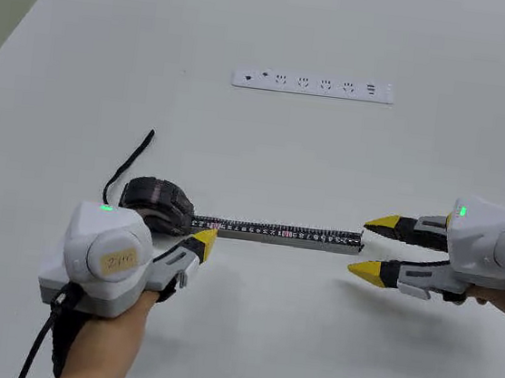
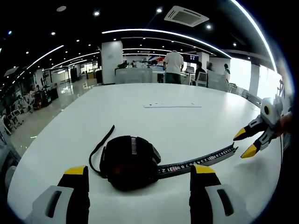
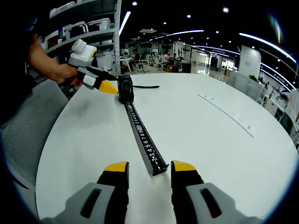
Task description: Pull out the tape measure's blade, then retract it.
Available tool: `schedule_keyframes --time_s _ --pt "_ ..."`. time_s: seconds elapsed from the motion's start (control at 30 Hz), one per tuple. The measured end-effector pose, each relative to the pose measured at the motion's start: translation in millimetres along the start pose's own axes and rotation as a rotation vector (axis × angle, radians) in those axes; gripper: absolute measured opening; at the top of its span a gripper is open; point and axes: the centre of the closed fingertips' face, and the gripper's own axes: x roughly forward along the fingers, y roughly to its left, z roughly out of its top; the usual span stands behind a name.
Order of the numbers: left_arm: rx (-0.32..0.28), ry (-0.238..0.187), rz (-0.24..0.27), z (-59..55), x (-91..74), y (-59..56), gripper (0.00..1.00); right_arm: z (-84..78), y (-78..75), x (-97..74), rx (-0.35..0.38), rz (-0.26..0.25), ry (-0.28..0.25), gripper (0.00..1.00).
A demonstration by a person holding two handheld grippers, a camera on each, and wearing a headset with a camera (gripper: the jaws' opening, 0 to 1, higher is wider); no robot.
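The left gripper (image 2: 138,170) stood wide, its jaws straddling the tape measure case (image 1: 157,206) with no visible contact. The right gripper (image 1: 373,247) was likewise wide, with the tip of the blade (image 1: 275,234) lying just ahead, in line with the gap between its jaws. The blade ran flat along the table (image 1: 308,341) from the case toward the right gripper.

Handling, as judged:
- **Case:** compact, rigid and fairly heavy. It was best gripped across its flat sides.
- **Blade:** thin, springy and sharp-edged. It was best pinched at the end hook.

The case was the only housing, and any coil inside it was hidden.
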Motion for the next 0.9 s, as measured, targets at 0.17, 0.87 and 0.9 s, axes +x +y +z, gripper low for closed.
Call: schedule_keyframes --time_s 0.17,0.87,0.9 --pt "-0.016 0.008 0.011 1.3 9.3 5.7 0.85 -2.4 -4.1 5.3 -0.021 0.018 0.014 0.28" --pt "-0.060 0.066 0.039 -7.6 34.1 14.6 0.80 -13.9 -15.1 16.0 -0.056 0.029 0.050 0.13" --pt "-0.062 0.067 0.041 -8.1 34.5 14.8 0.80 -14.1 -15.2 16.1 -0.061 0.030 0.052 0.13"
